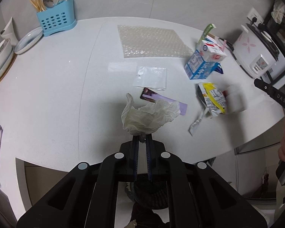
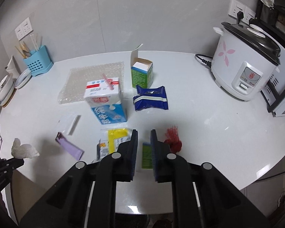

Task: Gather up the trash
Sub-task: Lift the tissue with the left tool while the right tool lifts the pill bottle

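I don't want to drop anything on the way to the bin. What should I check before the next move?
1. Left tongs gripping the crumpled tissue: ok, pinched and clear of the counter.
2. Right tongs free: ok, jaws apart, gripping nothing.
3. Bin location: cannot tell.
4. Milk carton upright: ok.
5. Counter cleared: not ok; yellow wrapper and blue wrapper remain.

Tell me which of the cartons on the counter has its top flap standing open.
The small green cardboard box, behind the dark blue snack wrapper. Its lid flap stands up, showing a white interior. The blue-and-white milk carton is closed on top, with a pink straw in it.
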Motion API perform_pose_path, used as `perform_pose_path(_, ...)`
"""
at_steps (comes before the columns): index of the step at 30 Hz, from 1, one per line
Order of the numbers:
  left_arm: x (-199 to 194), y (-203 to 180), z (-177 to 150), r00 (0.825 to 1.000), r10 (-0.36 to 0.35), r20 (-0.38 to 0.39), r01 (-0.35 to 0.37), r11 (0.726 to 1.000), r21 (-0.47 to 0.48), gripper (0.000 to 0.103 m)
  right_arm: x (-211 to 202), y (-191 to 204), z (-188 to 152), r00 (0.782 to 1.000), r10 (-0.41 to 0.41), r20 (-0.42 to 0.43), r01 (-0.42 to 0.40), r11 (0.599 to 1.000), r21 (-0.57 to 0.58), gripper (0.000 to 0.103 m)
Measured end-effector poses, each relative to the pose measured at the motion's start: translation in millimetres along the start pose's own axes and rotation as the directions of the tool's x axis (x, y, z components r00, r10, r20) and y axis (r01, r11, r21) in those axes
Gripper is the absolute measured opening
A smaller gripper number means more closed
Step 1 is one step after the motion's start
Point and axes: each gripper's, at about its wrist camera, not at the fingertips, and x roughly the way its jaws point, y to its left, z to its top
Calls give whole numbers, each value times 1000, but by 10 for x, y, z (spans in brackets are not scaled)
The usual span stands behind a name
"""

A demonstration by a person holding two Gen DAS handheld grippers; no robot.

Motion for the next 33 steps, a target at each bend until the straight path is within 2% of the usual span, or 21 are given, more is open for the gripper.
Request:
perform_pose_path(2, -15, -26, -64, 1000, -11, -1, 11, 1000, 13, 6, -28, 39, -91, 1000, -5, 8, 5, 1000, -19, 13)
perform_pose_path(5, 51, -52, -144, 1000, -20, -13, 20, 1000, 22, 6, 85, 11, -172, 1000, -4, -29, 4, 1000, 0, 13)
perform_pose_path(11, 93, -70, -215, 1000, -10, -17, 11, 1000, 28, 6, 108, -104, -324, 999, 5, -43, -4, 1000, 20, 15)
perform_pose_path(14, 88, -46, -215, 1000, -3, -8, 3, 1000, 22, 6, 177, -137, -386, 997, 5, -73, -4, 1000, 14, 39)
perform_pose_path(17, 93, -15, -222, 1000, -1, -8, 1, 1000, 7, 6, 217, -104, -430, 996, 26, -82, -26, 1000, 3, 49)
perform_pose_path(19, 95, -6, -229, 1000, -1, -10, 1, 1000, 4, 6, 255, -24, -442, 996, 32, -86, -36, 998, -45, 54)
perform_pose_path(22, 78, -11, -223, 1000, 3, -6, -3, 1000, -1, 6, 345, 86, -426, 993, 34, -116, -46, 994, -103, 67)
perform_pose_path(25, 52, -24, -217, 1000, 6, 1, -6, 1000, -3, 6, 412, 169, -412, 991, -9, -136, -6, 994, -108, 74)
perform_pose_path(27, 41, -25, -215, 1000, 5, 4, -5, 1000, -8, 6, 424, 209, -420, 990, 38, -137, -50, 995, -83, 77)
perform_pose_path(29, 37, -7, -211, 1000, 5, 3, -5, 1000, -14, 6, 458, 282, -430, 990, 38, -135, -51, 994, -93, 83)
perform_pose_path(33, 43, 19, -197, 1000, 7, -1, -7, 1000, -23, 6, 604, 369, -439, 984, -3, -179, -11, 997, -78, 85)
